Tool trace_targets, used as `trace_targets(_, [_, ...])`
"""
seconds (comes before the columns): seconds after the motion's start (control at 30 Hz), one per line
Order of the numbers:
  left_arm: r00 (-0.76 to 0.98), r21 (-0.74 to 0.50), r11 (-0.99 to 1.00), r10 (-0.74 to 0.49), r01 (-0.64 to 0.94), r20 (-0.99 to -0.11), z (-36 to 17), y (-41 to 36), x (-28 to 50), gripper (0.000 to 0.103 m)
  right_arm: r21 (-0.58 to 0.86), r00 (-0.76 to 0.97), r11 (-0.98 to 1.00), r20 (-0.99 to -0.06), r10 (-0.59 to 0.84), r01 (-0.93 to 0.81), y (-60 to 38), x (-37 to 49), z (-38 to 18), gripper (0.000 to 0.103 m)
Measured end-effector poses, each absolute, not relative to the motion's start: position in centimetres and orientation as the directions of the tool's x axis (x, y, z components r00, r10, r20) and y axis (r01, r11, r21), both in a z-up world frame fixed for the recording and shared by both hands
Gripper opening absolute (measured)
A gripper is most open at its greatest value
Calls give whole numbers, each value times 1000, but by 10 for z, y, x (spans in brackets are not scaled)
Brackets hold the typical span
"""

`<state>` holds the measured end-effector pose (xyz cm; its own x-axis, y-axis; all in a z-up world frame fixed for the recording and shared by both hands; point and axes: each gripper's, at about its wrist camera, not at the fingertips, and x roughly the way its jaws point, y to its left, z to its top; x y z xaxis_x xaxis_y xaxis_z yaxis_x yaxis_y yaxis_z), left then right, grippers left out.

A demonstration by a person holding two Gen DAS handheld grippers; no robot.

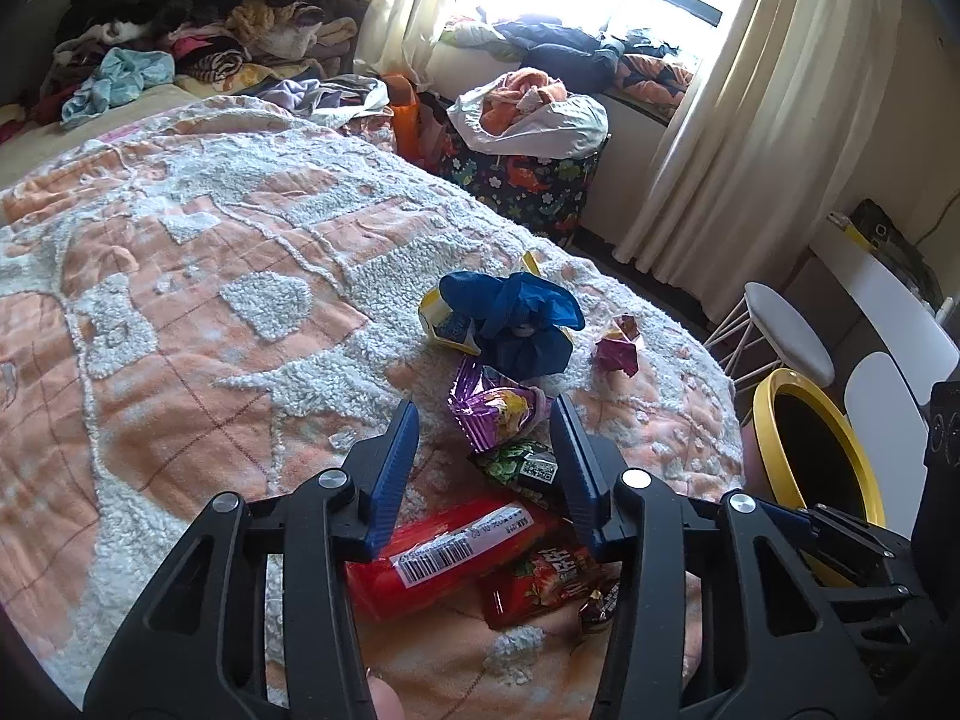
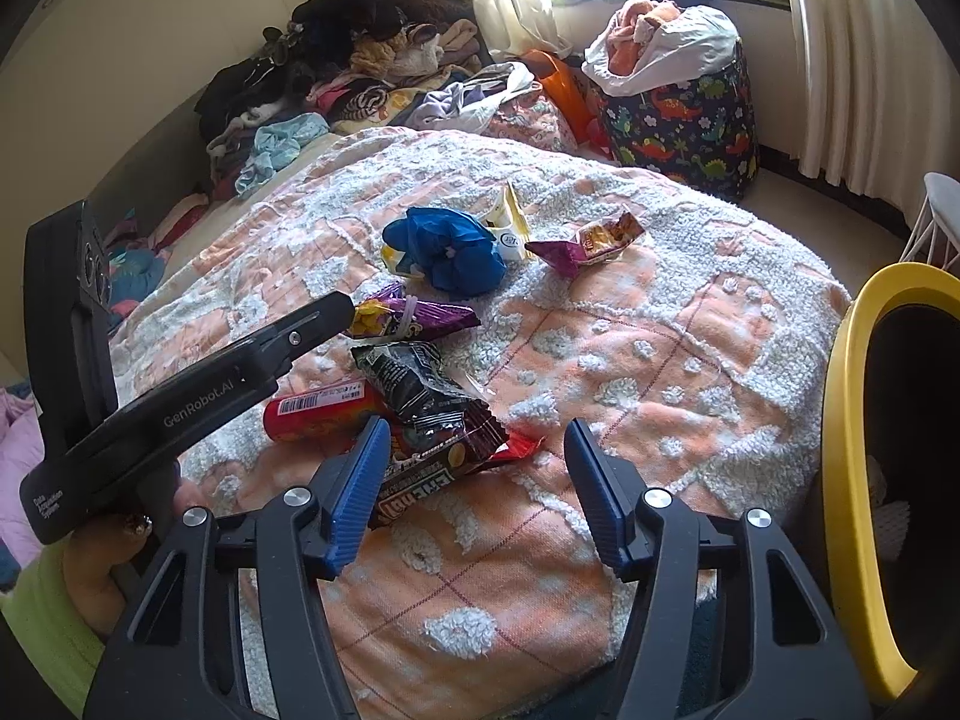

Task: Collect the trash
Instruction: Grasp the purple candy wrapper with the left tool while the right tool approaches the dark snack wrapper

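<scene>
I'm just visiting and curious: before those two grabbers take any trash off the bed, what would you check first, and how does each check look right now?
1. Left hand-held gripper has room to close: ok, jaws apart around the purple wrapper, pads not pressing it.
2. Right hand-held gripper lined up: ok, jaws apart, its left finger against the dark wrapper, nothing gripped.
3. The two grippers clear of each other: ok, apart in the right wrist view.
4. Yellow bin within reach: ok, it stands beside the bed.
5. Bin has room: cannot tell, inside is dark.
6. Red can free: not ok, wrappers lie on it.
</scene>
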<state>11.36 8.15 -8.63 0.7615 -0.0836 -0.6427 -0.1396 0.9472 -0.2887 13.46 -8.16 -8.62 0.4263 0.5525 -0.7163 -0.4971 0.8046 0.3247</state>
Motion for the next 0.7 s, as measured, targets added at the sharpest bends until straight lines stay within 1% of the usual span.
trace_targets(0.1, [759, -293, 946, -90, -136, -644, -88, 80, 115, 33, 342, 411, 801, -720, 559, -491, -80, 140, -90, 57])
trace_targets(0.2, [758, -295, 946, -91, -137, -646, -89, 79, 117, 33, 357, 397, 798, -723, 565, -485, -79, 145, -93, 54])
trace_targets(0.3, [757, -298, 945, -94, -137, -647, -90, 80, 119, 33, 372, 386, 792, -722, 575, -484, -76, 150, -95, 54])
trace_targets(0.37, [754, -300, 944, -96, -138, -649, -91, 80, 120, 29, 378, 377, 787, -722, 580, -487, -74, 153, -97, 54])
trace_targets(0.43, [753, -300, 944, -96, -139, -651, -92, 80, 121, 29, 381, 364, 784, -728, 581, -490, -72, 155, -100, 53])
trace_targets(0.53, [751, -299, 944, -97, -138, -653, -93, 79, 122, 29, 388, 348, 780, -734, 584, -491, -69, 158, -103, 48])
trace_targets(0.6, [751, -298, 944, -96, -138, -653, -93, 79, 122, 29, 391, 348, 779, -731, 586, -490, -69, 158, -102, 48])
trace_targets(0.7, [752, -299, 944, -95, -141, -653, -93, 79, 122, 29, 395, 340, 772, -730, 593, -498, -69, 158, -102, 37])
